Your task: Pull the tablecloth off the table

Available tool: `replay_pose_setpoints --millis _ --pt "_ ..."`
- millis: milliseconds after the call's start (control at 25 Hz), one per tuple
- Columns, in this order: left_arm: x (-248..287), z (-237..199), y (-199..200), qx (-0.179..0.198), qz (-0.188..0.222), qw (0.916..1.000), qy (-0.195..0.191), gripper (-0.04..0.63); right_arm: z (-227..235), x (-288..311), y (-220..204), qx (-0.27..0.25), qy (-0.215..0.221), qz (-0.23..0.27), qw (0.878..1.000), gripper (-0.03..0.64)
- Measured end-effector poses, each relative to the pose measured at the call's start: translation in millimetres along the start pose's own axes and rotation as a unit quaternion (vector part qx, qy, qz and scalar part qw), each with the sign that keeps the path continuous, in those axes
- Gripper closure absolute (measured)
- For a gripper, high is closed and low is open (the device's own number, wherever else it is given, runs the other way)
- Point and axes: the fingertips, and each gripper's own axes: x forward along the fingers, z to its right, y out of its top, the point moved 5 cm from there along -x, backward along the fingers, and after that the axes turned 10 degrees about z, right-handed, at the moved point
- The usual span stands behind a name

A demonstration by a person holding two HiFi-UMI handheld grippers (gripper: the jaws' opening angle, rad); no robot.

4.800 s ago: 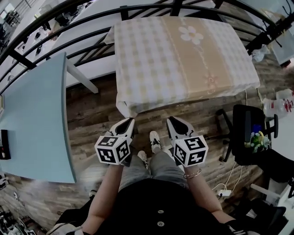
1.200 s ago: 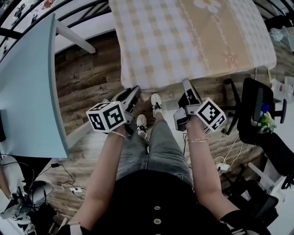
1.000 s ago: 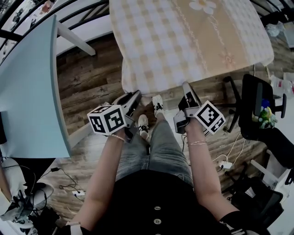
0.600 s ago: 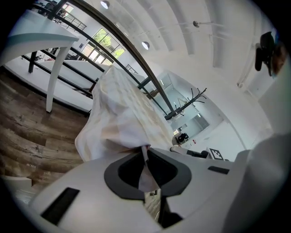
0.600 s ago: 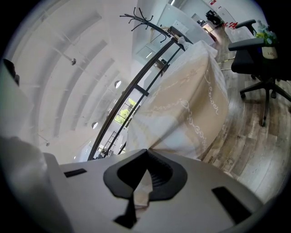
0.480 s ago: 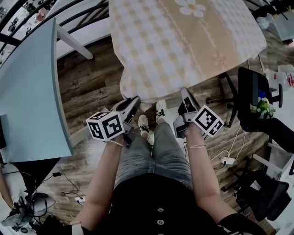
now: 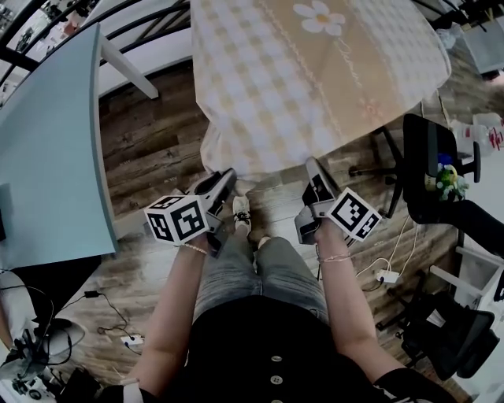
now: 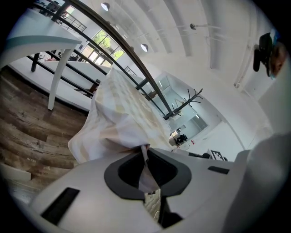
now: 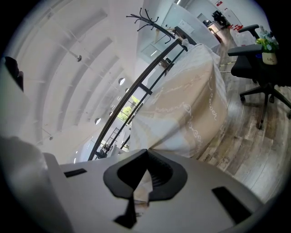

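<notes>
The tablecloth point(image 7: 315, 71), beige and white checks with a daisy, drapes over the table at the top of the head view. Its near hem hangs down toward me. My left gripper point(image 7: 224, 179) is shut on the hem at the near left; in the left gripper view a fold of cloth point(image 8: 122, 118) runs pinched between the left gripper point(image 8: 144, 152) pads. My right gripper point(image 7: 313, 167) is shut on the hem at the near right; in the right gripper view the cloth point(image 9: 186, 109) stretches away from the right gripper point(image 9: 146, 157).
A light blue table point(image 7: 47, 157) stands close on the left. A black office chair point(image 7: 433, 165) is on the right, with cables point(image 7: 386, 275) on the wooden floor. A black railing point(image 7: 118, 24) crosses behind. The person's shoe point(image 7: 240, 212) is between the grippers.
Both grippers have drawn back toward me with the hem held. The cloth's near edge and the daisy have slid my way in the head view.
</notes>
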Motion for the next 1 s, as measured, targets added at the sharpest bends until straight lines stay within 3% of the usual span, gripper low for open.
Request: replay_pose_setpoints --millis 480,720,1000 --pt "-35 38 -16 0.022 0.047 0.9985 0.019 0.558 -13 -48 3 -0.008 0.043 -0.007 0.999 0.591" --pt "-75 72 -56 0.043 0.073 0.9961 0.024 0.558 -10 -110 -6 -0.018 0.068 -0.009 0.997 0.591" --pt "-101 97 -69 0.063 0.097 0.9931 0.020 0.558 -17 -146 -8 -0.027 0.093 -0.008 0.995 0.591"
